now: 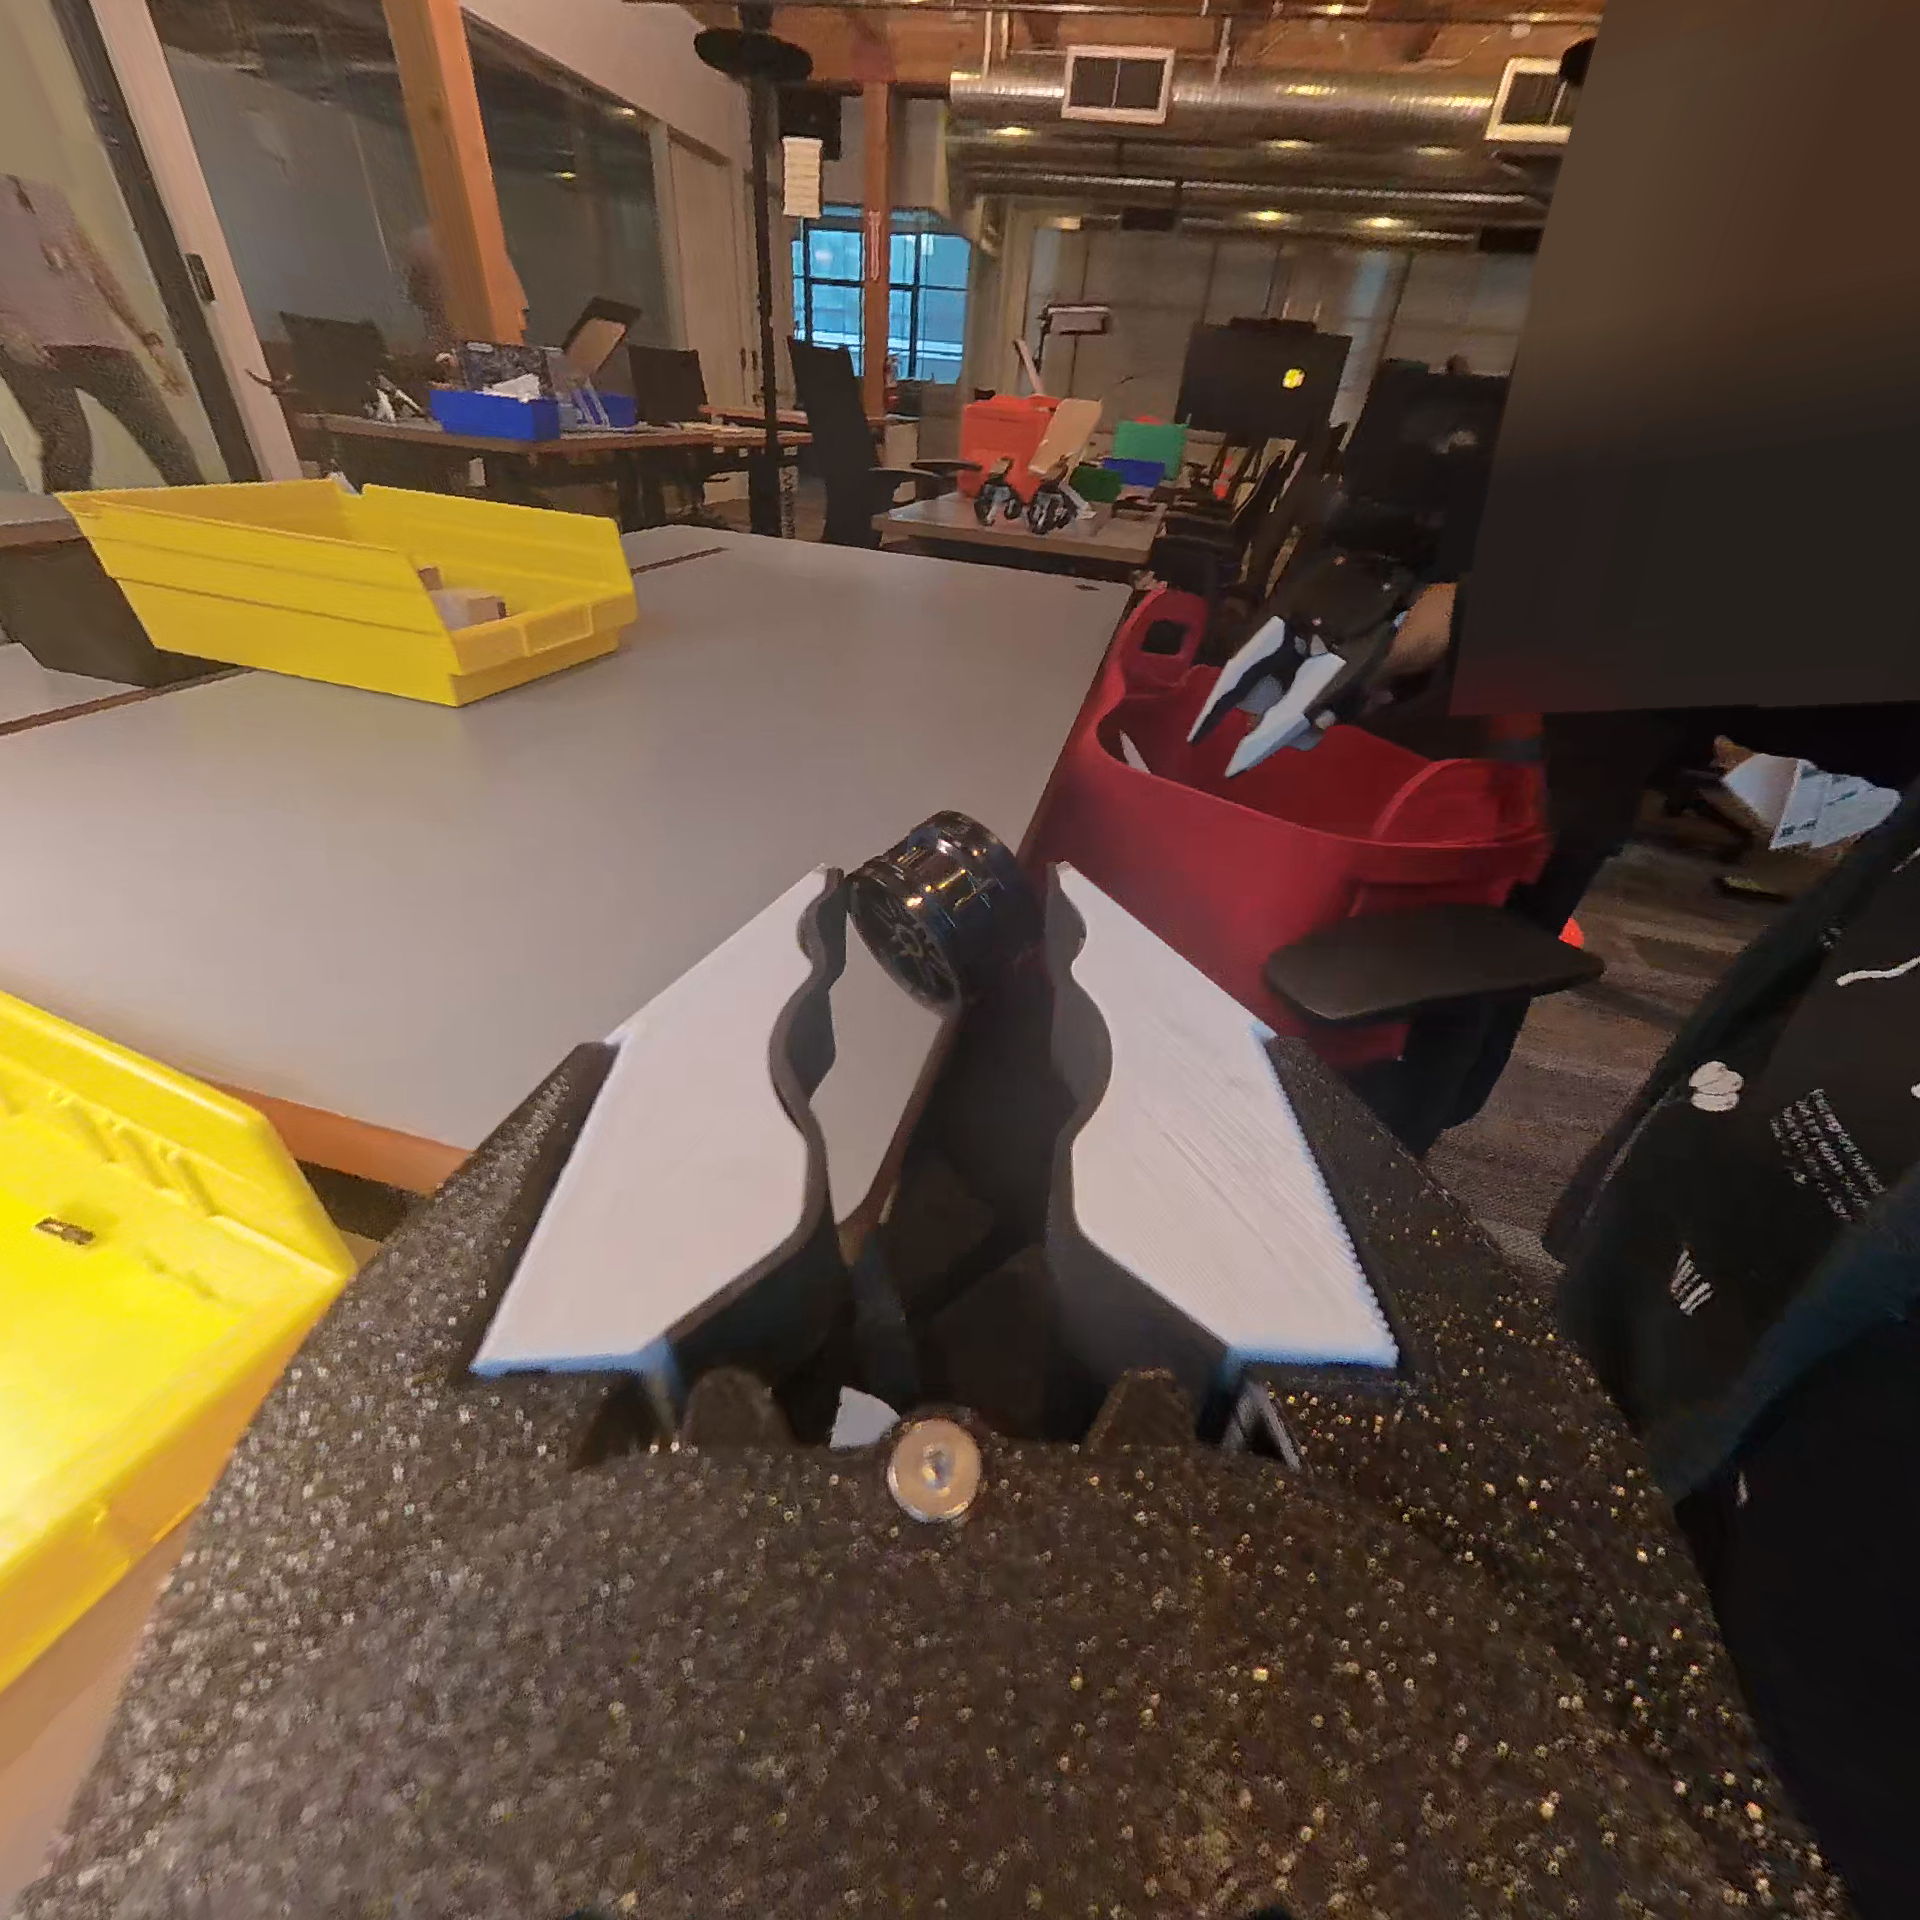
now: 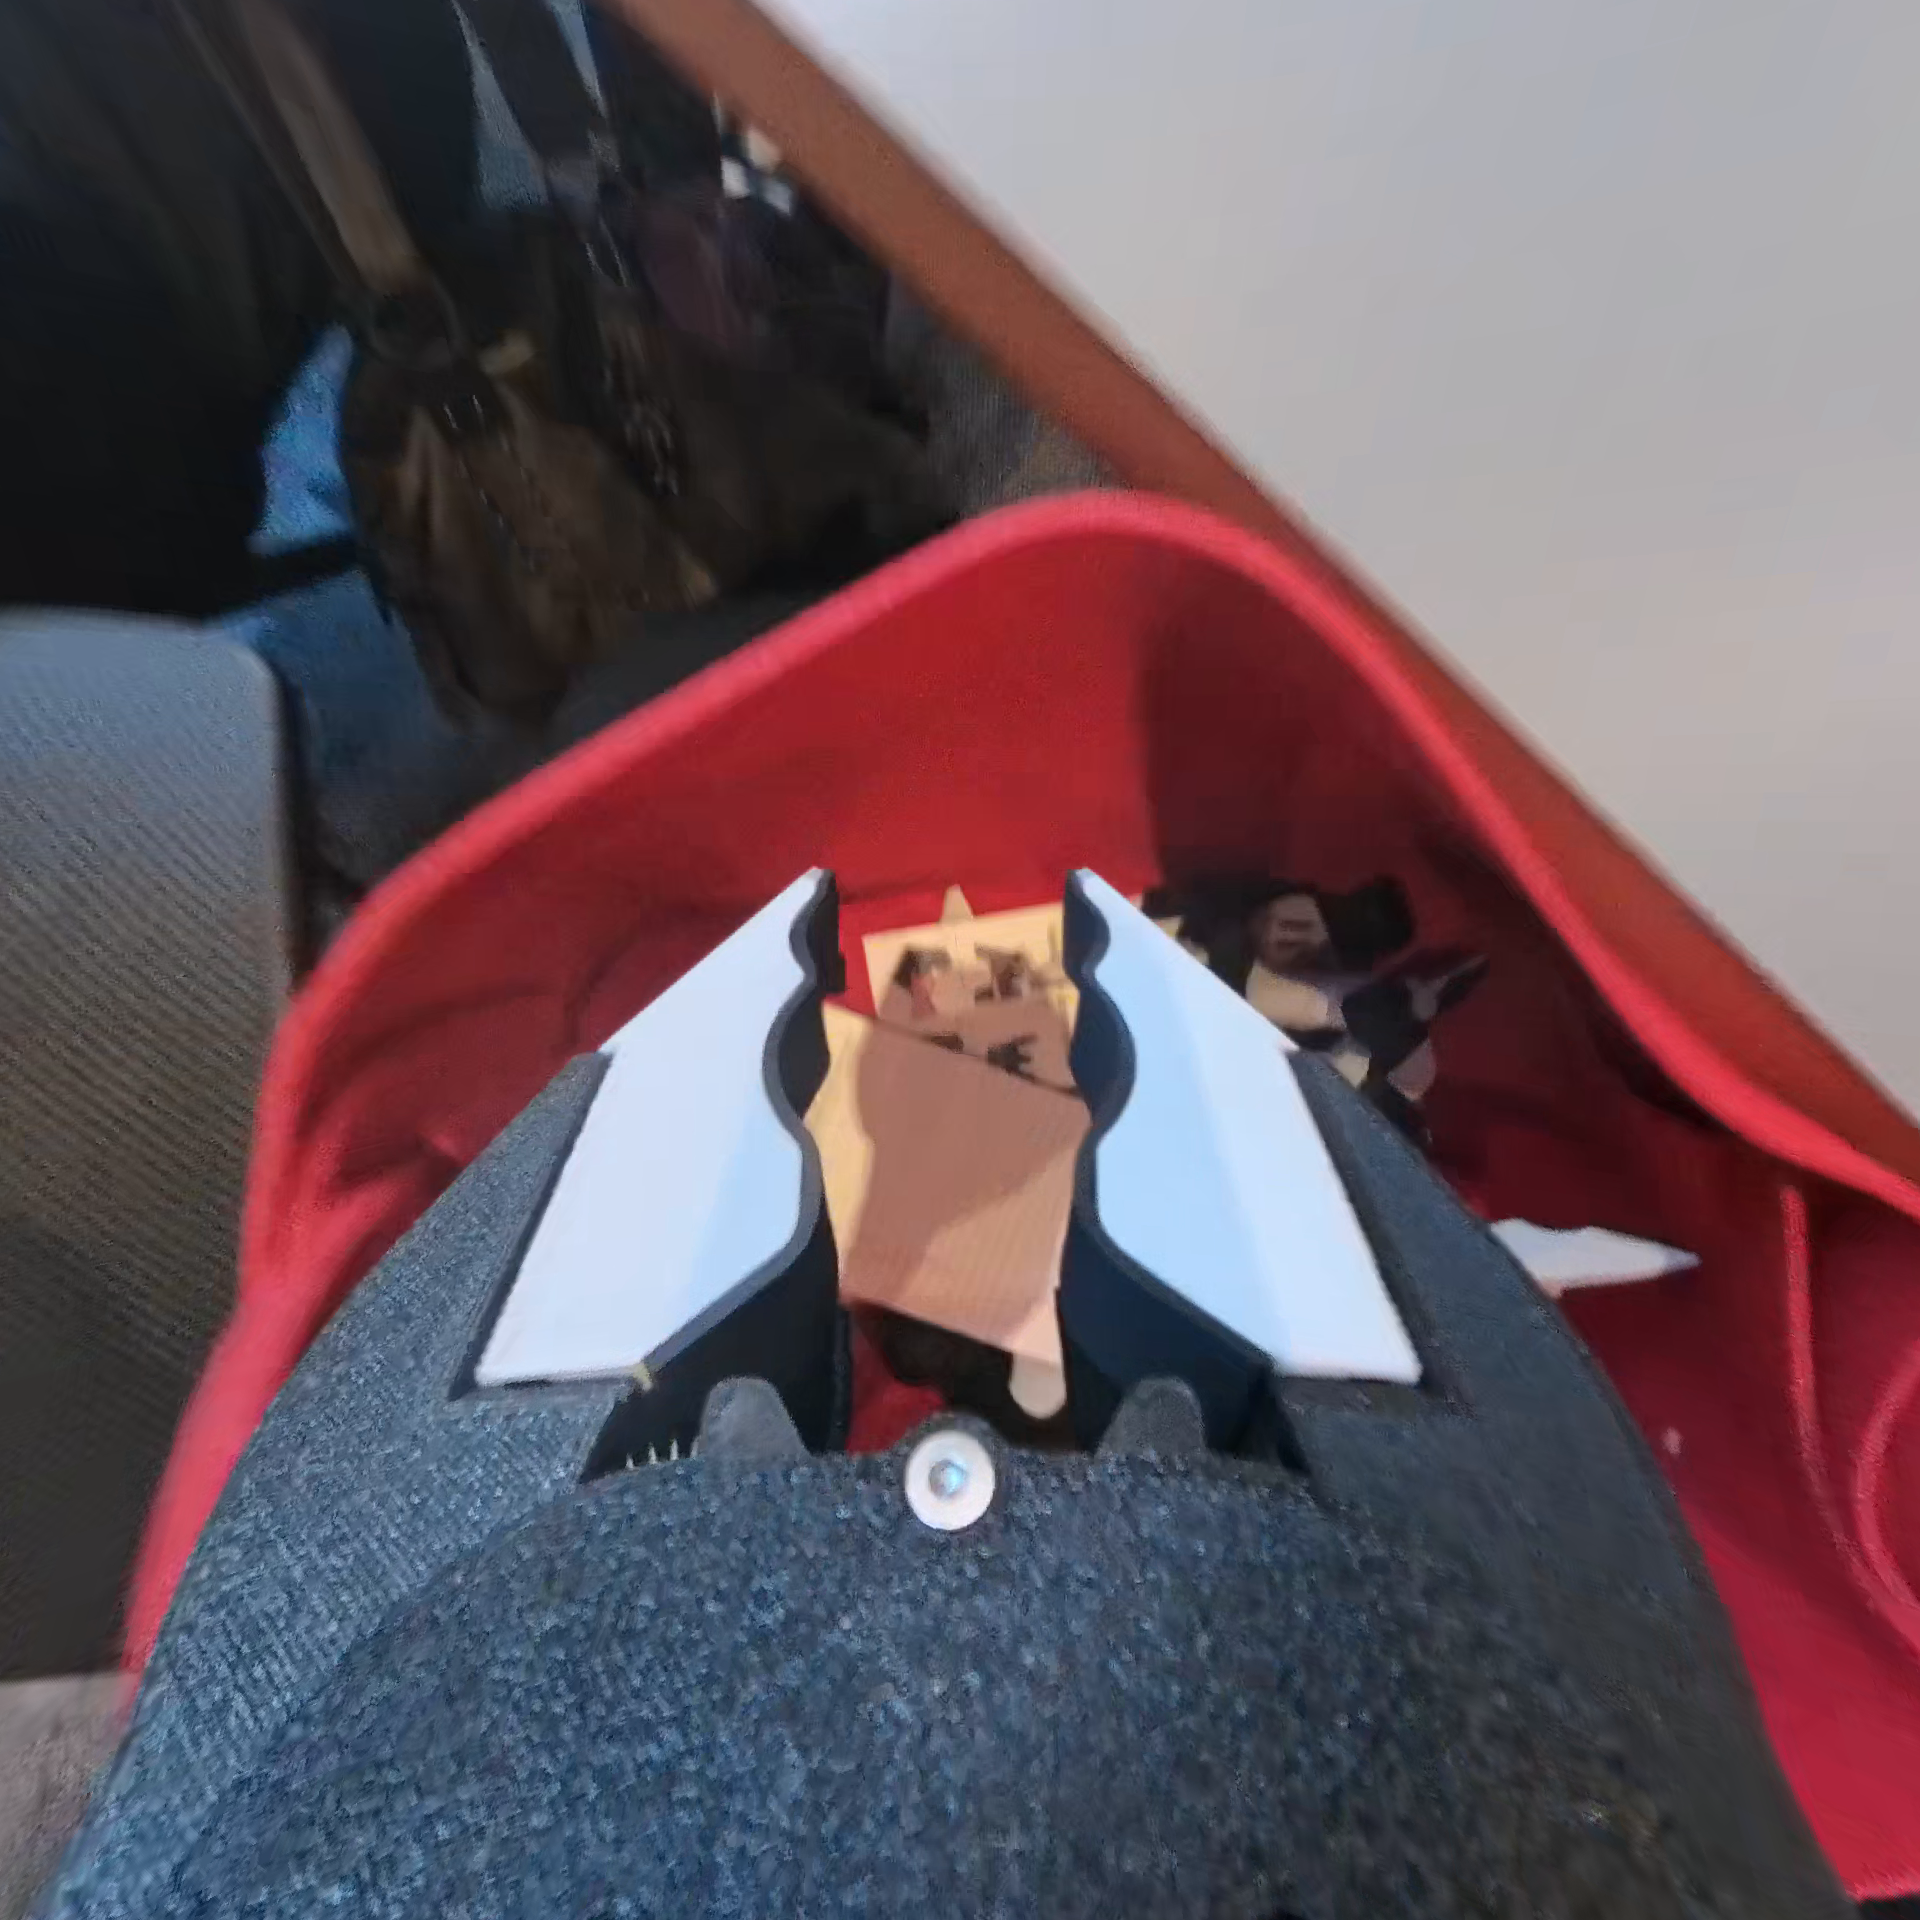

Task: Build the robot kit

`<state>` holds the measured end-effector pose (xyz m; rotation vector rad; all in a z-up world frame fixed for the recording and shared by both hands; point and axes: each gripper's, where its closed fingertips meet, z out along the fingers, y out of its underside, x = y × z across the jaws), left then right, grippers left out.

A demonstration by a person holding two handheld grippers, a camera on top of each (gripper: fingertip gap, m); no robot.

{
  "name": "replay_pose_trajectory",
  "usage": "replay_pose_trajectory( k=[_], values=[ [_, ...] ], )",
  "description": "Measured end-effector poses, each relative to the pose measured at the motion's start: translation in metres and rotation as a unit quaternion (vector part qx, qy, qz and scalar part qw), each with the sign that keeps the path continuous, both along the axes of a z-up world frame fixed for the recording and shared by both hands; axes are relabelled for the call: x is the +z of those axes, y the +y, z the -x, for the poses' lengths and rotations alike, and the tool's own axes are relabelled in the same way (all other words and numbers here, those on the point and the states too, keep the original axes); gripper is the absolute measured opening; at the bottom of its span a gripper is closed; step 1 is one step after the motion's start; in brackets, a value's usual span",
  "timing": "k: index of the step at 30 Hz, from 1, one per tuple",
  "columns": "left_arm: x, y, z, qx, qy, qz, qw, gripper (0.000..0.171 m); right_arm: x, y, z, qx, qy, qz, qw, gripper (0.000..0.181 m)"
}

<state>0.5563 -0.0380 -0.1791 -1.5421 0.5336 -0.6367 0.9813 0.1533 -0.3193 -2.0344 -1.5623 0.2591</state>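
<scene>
left gripper (image 1: 940,914) fingers clamped near their tips, right gripper (image 2: 951,914) fingers parted, angled downward

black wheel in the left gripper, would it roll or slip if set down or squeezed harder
The black wheel is round, so on the grey table it would probably roll unless laid flat. Its glossy surface looks slippery, and the left gripper holds it only at the fingertips, so it might twist. It looks rigid.

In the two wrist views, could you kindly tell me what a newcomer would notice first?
In the left wrist view, the left gripper pinches a black wheel between its fingertips, at the edge of a grey table. Beside the table stands a big red bin; the right gripper hangs open over it, above cardboard pieces. A yellow bin sits farther back on the table.
</scene>
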Motion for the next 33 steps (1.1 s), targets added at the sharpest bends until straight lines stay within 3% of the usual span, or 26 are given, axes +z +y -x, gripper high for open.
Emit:
replay_pose_trajectory(
  k=[8,16,21,25,30,33],
  values=[
    [0.004,0.064,-0.045,0.009,-0.005,-0.002,1.000,0.037,-0.123,-0.010,-0.059,0.086,-0.097,0.119,0.984,0.057],
    [-0.001,0.121,-0.074,0.001,0.004,-0.002,1.000,0.037,-0.200,-0.040,-0.036,0.196,-0.078,0.137,0.968,0.059],
    [-0.001,0.136,-0.086,-0.020,0.008,0.002,1.000,0.037,-0.214,-0.070,-0.043,0.288,-0.119,0.125,0.942,0.058],
    [-0.007,0.143,-0.090,-0.031,0.003,0.016,0.999,0.037,-0.216,-0.083,-0.039,0.276,-0.096,0.155,0.944,0.053],
    [-0.017,0.144,-0.090,-0.035,0.001,0.029,0.999,0.037,-0.169,-0.014,-0.034,0.149,-0.009,0.132,0.980,0.040],
    [-0.019,0.142,-0.087,-0.035,0.006,0.029,0.999,0.037,-0.170,0.008,-0.053,0.140,-0.050,0.082,0.986,0.047]
  ],
)
